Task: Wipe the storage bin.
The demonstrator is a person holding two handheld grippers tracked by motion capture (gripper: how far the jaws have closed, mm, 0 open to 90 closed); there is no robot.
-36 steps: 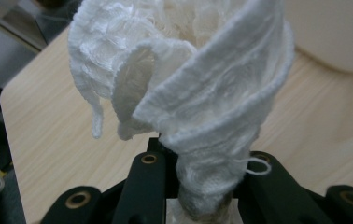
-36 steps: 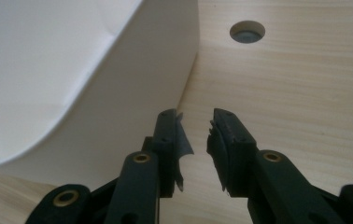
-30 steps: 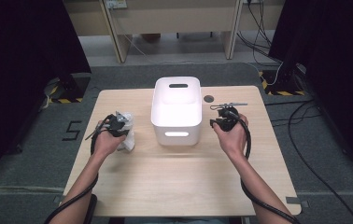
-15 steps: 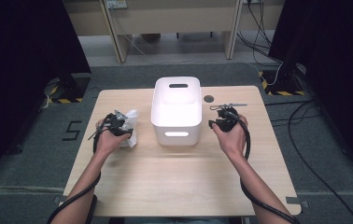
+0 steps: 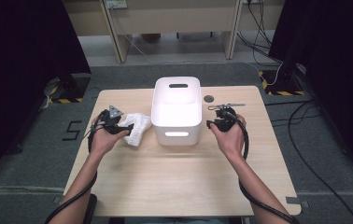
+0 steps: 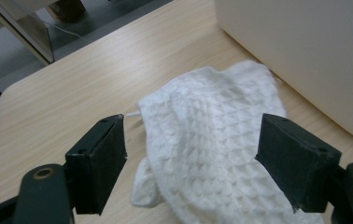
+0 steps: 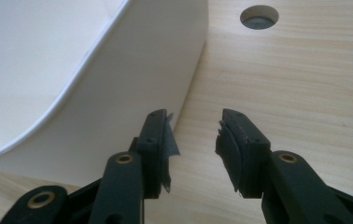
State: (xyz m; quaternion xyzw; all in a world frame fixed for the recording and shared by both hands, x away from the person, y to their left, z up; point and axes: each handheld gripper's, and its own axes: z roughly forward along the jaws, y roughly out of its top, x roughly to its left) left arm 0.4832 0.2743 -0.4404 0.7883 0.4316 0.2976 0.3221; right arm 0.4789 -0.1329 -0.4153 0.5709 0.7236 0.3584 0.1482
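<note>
A white waffle-knit cloth lies crumpled in a loose heap on the light wooden tabletop, just left of the white bin, its far edge near the bin's wall. Its honeycomb weave shows clearly up close, with a folded corner tucked low at its near left side.

Bright even light, w/ slight blur.

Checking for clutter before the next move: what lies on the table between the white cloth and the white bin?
Nothing: in the high view only a narrow strip of bare wooden table separates the cloth from the bin; the left gripper view shows the same.
</note>
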